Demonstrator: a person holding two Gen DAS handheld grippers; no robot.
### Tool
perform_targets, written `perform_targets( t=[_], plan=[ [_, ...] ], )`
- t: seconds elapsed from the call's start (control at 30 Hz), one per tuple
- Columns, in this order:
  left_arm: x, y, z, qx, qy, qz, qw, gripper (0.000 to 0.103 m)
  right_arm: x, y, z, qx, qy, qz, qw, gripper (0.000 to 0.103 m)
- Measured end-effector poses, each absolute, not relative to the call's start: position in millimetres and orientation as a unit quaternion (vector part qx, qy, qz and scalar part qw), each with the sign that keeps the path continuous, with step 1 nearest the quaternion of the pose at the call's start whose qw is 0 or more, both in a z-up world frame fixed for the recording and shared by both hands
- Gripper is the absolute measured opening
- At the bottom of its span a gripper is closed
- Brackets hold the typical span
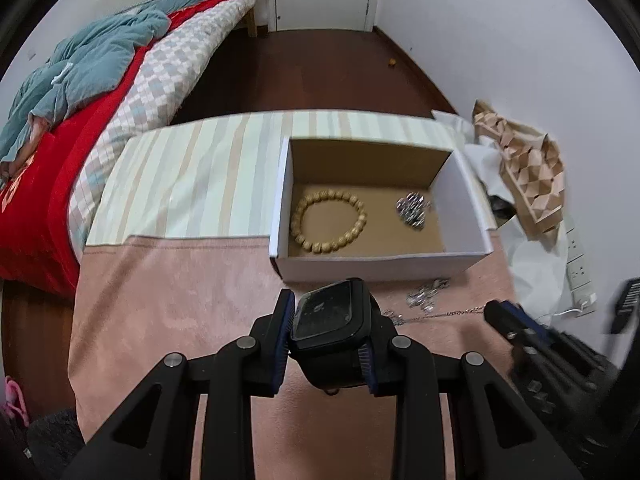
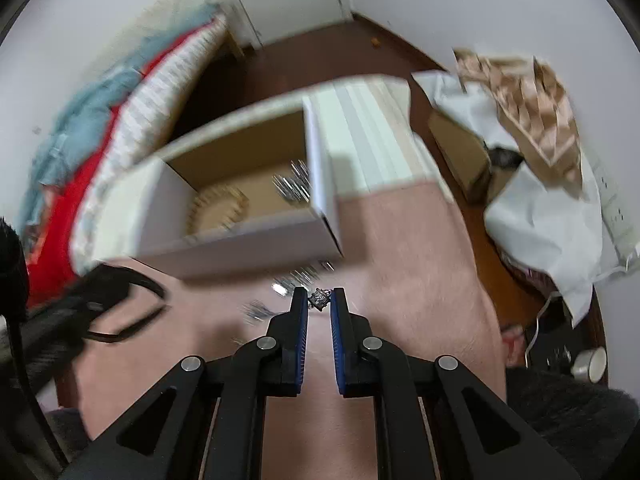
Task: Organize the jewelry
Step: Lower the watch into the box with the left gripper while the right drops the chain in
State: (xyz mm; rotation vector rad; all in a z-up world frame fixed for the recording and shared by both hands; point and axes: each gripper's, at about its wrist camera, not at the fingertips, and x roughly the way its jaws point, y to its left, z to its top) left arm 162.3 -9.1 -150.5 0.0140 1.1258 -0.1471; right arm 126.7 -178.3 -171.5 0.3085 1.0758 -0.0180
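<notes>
Black linkage arms fill the bottom of both wrist views, each pair ending in blue-padded fingers.

On the right gripper (image 2: pixel 319 300), the two fingers stand close together with a narrow gap. At their very tips they pinch a small silver jewelry piece (image 2: pixel 319 299), a boxy metallic link. Whether it is the end of a longer chain cannot be told; the right view is blurred. Just beyond the tips, more silver chain links (image 2: pixel 298 278) lie loose on the pink cloth surface (image 2: pixel 400 248), close against the near wall of the white cardboard box (image 2: pixel 248 252).

On the left gripper (image 1: pixel 326 332), the fingers press on the two sides of a black square-faced smartwatch (image 1: pixel 330 316), its dark screen facing up and its strap hanging below between the fingers.

From either claw the open box lies straight ahead and slightly up in view. In the left view the box (image 1: pixel 384 268) has its long side running left to right across the fingers' line. Inside it rest a tan beaded bracelet (image 1: pixel 328 222) on the left and a silver cluster piece (image 1: pixel 412 208) on the right, well apart. The floor between them is bare.

Both grippers are near the box; the left, with the watch, sits centred before its near wall, and the right works at the box's right-hand corner. Judging from this, each held item needs only to be carried forward over the near wall and let go.
</notes>
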Motion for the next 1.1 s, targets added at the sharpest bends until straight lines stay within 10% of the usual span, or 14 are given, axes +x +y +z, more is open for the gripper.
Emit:
perform_targets(
  t=[0.47,0.9,1.03,1.1],
  plan=[
    [210,3,-79,-0.022,0.499,-0.106,0.86,0.026,172,-164,-33,0.115,0.433,0.059,0.892,0.012],
    [271,0,-125,-0.024,0.578,-0.116,0.807,0.028,238,-155,-129,0.135,0.563,0.069,0.812,0.013],
    [273,-1,-119,-0.004,0.563,-0.095,0.821,0.072,234,-161,-143,0.134,0.574,0.052,0.806,0.032],
    [273,3,-115,-0.003,0.553,-0.084,0.829,0.083,229,-164,-143,0.135,0.571,0.047,0.808,0.063]
  ],
)
